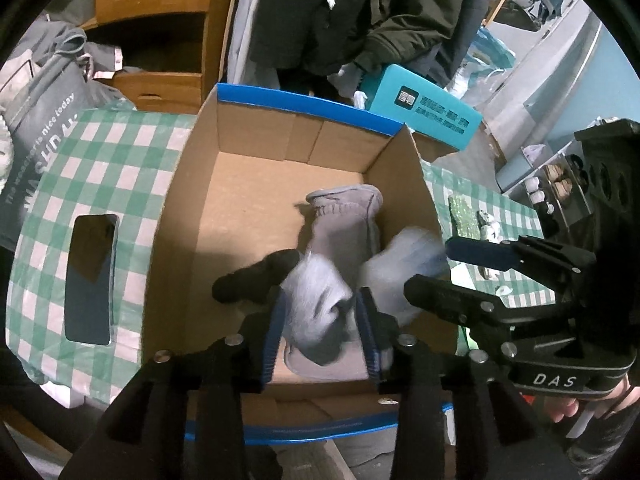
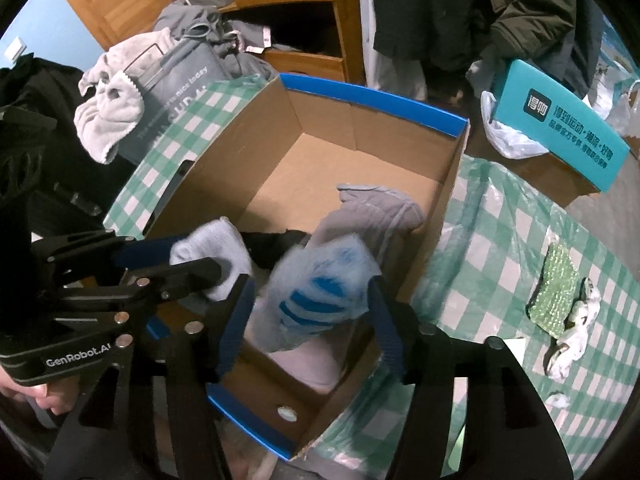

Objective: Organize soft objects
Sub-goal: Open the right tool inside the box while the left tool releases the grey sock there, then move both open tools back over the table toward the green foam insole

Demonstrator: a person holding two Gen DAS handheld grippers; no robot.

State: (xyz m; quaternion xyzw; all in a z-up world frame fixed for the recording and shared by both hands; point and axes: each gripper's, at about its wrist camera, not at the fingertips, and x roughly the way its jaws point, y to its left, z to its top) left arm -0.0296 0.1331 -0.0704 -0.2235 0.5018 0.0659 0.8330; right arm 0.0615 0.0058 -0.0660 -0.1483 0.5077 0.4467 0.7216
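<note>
An open cardboard box (image 1: 192, 184) with a blue rim stands on the checked cloth. A grey sock (image 1: 344, 216) and a black sock (image 1: 256, 276) lie inside it. My left gripper (image 1: 322, 320) hangs over the box's near end, its jaws open with a blurred pale grey sock (image 1: 316, 304) loose between them. My right gripper (image 2: 310, 312) is beside it over the box (image 2: 224, 168), jaws open around a blurred white sock with blue stripes (image 2: 316, 292). There is a gap at the left pad. Each gripper shows in the other's view: left (image 2: 198, 258), right (image 1: 428, 266).
A dark phone (image 1: 90, 276) lies on the green checked tablecloth (image 1: 120, 152) left of the box. A teal box (image 1: 428, 108) stands behind it. A grey tote bag (image 1: 44, 128) is at far left. A sparkly green item (image 2: 554, 288) and crumpled white bits (image 2: 572, 332) lie to the right.
</note>
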